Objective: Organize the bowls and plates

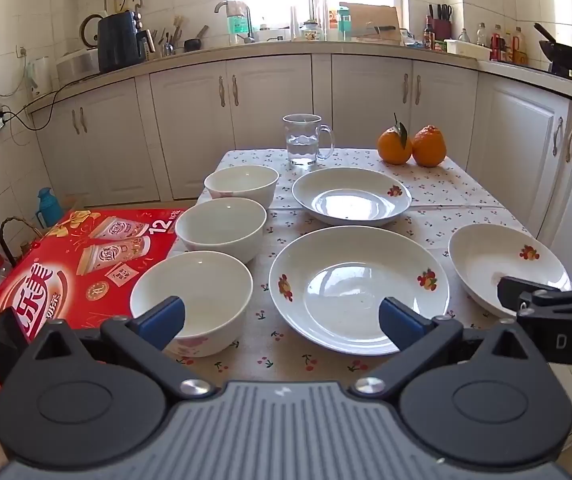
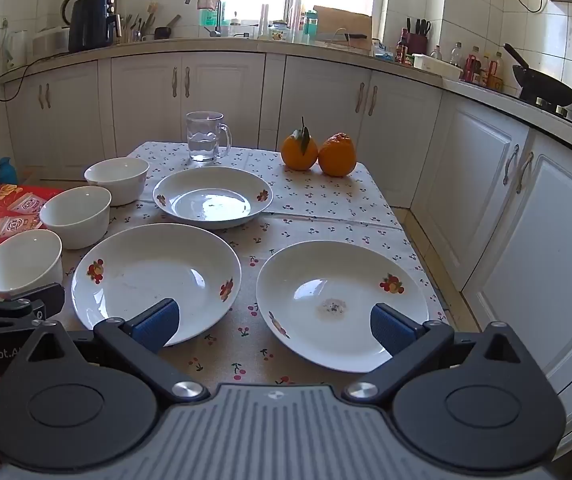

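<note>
Three white bowls stand in a row along the table's left side: near bowl [image 1: 192, 300] [image 2: 22, 264], middle bowl [image 1: 221, 227] [image 2: 76, 214], far bowl [image 1: 242, 184] [image 2: 117, 178]. Three white fruit-patterned plates lie flat: far plate [image 1: 351, 196] [image 2: 212, 196], near-left plate [image 1: 359, 288] [image 2: 156, 276], near-right plate [image 1: 505, 264] [image 2: 341, 300]. My left gripper [image 1: 282, 320] is open and empty, hovering above the near bowl and near-left plate. My right gripper [image 2: 274, 326] is open and empty, hovering between the two near plates.
A glass mug [image 1: 305, 140] [image 2: 205, 136] of water and two oranges [image 1: 411, 146] [image 2: 317, 152] stand at the table's far end. A red carton [image 1: 70, 268] sits left of the table. Kitchen cabinets [image 2: 525, 216] run along the back and right.
</note>
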{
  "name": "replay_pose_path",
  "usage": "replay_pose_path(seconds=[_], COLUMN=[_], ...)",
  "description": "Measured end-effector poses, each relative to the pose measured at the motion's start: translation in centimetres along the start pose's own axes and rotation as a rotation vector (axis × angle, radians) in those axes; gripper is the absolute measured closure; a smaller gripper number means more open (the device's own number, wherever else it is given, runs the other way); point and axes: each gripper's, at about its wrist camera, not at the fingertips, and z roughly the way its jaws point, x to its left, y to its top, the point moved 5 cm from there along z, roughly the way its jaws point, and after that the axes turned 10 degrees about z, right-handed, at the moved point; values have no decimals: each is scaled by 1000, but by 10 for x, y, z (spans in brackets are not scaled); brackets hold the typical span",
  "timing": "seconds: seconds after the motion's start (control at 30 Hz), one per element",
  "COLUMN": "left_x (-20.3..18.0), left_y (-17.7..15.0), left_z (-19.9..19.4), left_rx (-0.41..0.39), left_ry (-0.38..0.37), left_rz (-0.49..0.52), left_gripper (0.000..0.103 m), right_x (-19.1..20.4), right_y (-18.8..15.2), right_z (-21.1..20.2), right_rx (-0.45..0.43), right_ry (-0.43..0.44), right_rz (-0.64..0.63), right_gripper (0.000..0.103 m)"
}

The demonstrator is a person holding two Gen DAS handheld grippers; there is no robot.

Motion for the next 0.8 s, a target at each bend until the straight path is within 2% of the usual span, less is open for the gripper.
replay_pose_path(seconds=[0.8], left_x=[1], left_y=[1], left_z=[-1], left_rx=[11], left_ry=[3], left_rz=[-3], left_gripper=[1], right_x=[1], right_y=[1], right_z=[-2], right_rx=[-9], right_ry=[-2], right_rz=[-5], right_gripper=[0])
